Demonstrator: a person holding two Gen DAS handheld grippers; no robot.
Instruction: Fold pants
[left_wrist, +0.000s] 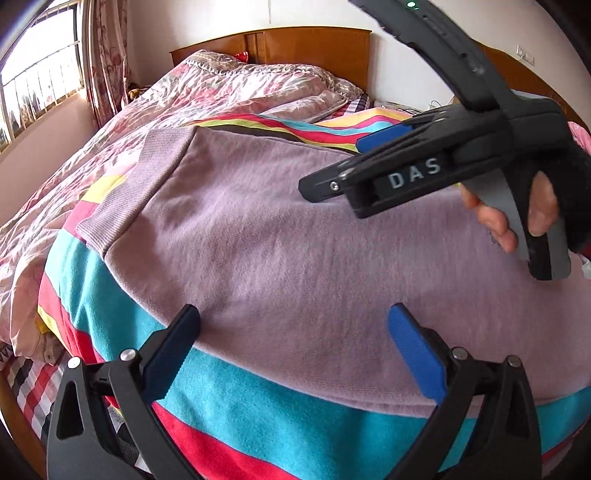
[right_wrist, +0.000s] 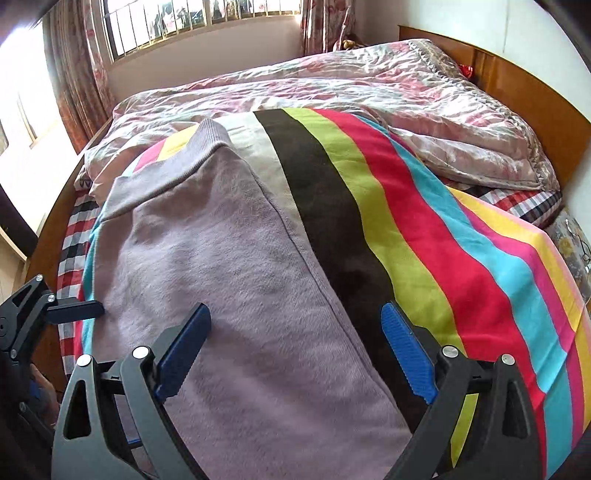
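We hover our left gripper (left_wrist: 291, 332) and right gripper (right_wrist: 295, 332), both spread wide and empty, over lilac pants (left_wrist: 295, 240) lying flat on a striped blanket (right_wrist: 461, 240), seemingly between folds, so next we likely pinch an edge.

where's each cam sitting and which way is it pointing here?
Left wrist: on the left gripper, jaws open, over the near edge of the lilac pants, facing the headboard; right gripper and a hand show.
Right wrist: on the right gripper, jaws open, facing the window; the left gripper's tip shows.
Shared: pants, striped blanket, floral quilt.
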